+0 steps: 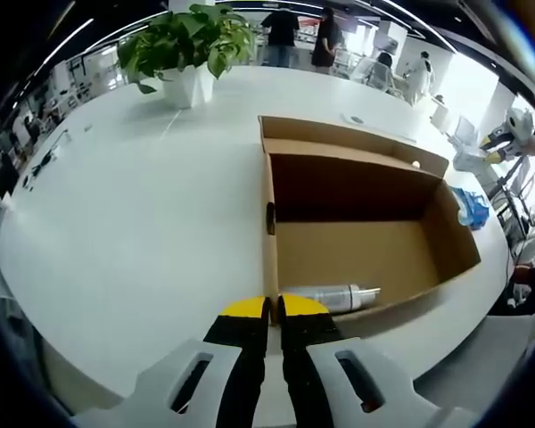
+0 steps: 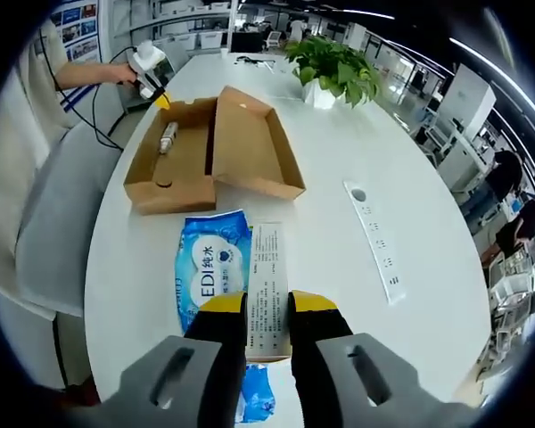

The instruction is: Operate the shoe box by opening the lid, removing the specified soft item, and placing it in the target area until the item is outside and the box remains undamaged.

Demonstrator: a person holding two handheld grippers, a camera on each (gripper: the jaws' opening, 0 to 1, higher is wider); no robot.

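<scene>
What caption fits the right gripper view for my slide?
Right gripper holds the blue wipes pack on the white table, clear of the open shoe box.

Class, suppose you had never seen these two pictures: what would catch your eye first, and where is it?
The open cardboard shoe box on the white table, lid folded back, a silver bottle lying inside. In the right gripper view, a blue wet-wipes pack lies flat on the table just ahead of the right tool, whose jaws sit at a white label strip. A leafy potted plant stands beyond the box.
</scene>
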